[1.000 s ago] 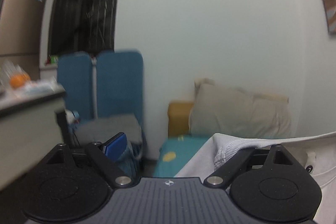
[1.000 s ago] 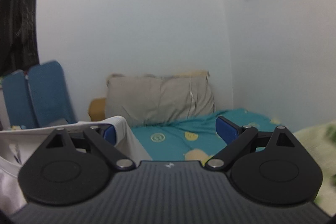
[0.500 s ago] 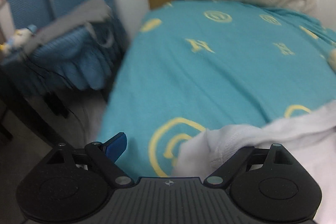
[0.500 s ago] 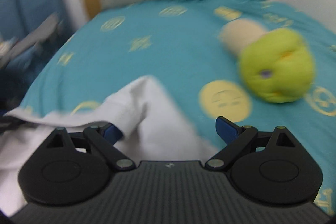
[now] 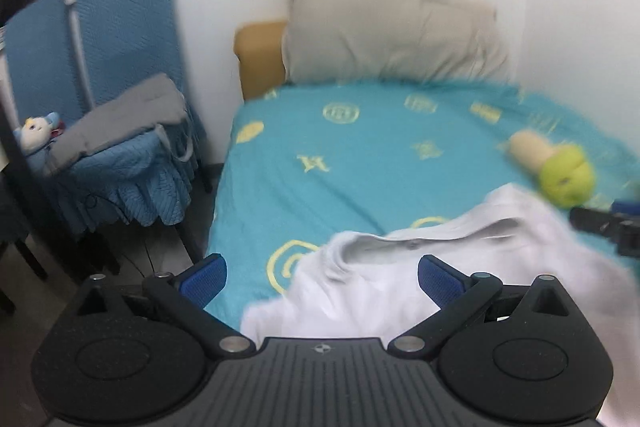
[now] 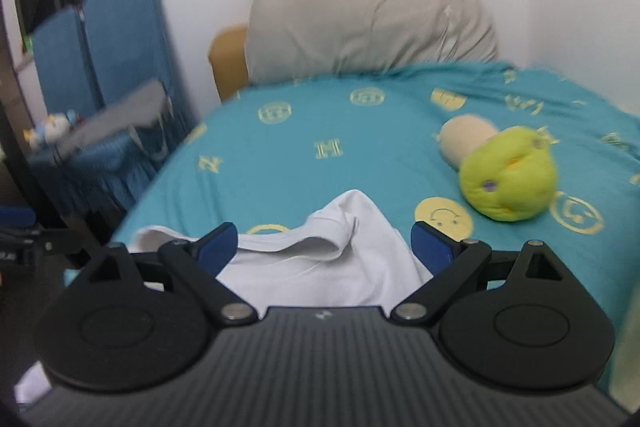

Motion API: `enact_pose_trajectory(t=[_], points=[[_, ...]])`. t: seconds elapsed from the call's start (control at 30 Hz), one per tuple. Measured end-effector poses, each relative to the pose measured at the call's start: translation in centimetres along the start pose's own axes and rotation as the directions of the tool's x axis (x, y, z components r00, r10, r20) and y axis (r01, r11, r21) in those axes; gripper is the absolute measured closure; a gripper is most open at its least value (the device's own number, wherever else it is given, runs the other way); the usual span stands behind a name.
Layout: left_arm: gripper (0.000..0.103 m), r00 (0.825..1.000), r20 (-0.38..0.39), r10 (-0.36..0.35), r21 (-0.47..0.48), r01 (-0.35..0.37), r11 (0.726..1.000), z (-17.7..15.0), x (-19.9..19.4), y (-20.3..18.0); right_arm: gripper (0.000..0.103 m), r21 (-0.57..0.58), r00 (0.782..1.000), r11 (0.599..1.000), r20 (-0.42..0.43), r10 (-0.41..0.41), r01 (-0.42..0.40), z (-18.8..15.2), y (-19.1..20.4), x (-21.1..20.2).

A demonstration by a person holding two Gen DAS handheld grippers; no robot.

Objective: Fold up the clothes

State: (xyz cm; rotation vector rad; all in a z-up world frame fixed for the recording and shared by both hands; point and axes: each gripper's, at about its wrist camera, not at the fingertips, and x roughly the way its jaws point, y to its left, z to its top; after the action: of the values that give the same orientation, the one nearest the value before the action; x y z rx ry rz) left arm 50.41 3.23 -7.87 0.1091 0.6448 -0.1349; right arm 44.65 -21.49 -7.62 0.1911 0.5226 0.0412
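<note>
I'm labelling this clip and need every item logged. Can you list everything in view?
shirt: one, white, lying on the near end of the bed
bed sheet: one, teal with yellow symbols
pillow: one, grey, at the head of the bed
plush toy: one, lime green and beige, right side of the bed
chair: one, blue quilted cover, beside the bed
grey cloth: one, on the chair
small doll: one, white and blue, on the chair
left gripper: black with blue pads, open
right gripper: same colours, open
</note>
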Motion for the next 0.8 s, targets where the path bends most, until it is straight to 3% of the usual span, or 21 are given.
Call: enact_pose_trajectory(t=[0.2, 0.3, 0.4, 0.53, 0.63, 0.7, 0.8], points=[[0.000, 0.990, 0.138, 0.026, -0.033, -0.022, 0.999, -5.5, -14.4, -2.7, 0.008, 0.010, 0.997, 1.000, 0.077, 0.025, -0.026, -2.1, 0.9, -12.3], [0.000, 0.983, 0.183, 0.005, -0.073, 0.008, 0.997, -8.6, -21.2, -4.2, 0.008, 0.020, 0.995, 0.999, 0.093, 0.036, -0.038, -3.7, 1.4, -18.3], [0.001, 0.978, 0.210, -0.018, -0.122, 0.045, 0.992, -11.8, -25.9, -3.0, 0.008, 0.028, 0.994, 0.998, 0.095, 0.045, -0.048, -5.9, 1.7, -23.4], [0.004, 0.988, 0.153, -0.005, -0.207, 0.037, 0.978, -15.4, -27.8, -0.8, 0.008, 0.071, 0.993, 0.993, 0.084, 0.083, -0.089, -8.9, 1.2, -27.7], [0.007, 0.995, 0.096, -0.018, -0.308, 0.047, 0.950, -17.2, -26.3, 2.0, 0.008, 0.115, 0.990, 0.986, 0.091, 0.110, -0.120, -10.3, 0.3, -28.6], [0.009, 0.998, 0.052, -0.025, -0.390, 0.043, 0.920, -17.8, -23.9, 4.4, 0.008, 0.148, 0.988, 0.980, 0.091, 0.122, -0.134, -10.9, -0.4, -28.3], [0.009, 1.000, 0.008, -0.025, -0.529, 0.026, 0.849, -18.7, -20.0, 8.4, 0.008, 0.184, 0.990, 0.974, 0.072, 0.123, -0.135, -11.6, -1.1, -26.9]])
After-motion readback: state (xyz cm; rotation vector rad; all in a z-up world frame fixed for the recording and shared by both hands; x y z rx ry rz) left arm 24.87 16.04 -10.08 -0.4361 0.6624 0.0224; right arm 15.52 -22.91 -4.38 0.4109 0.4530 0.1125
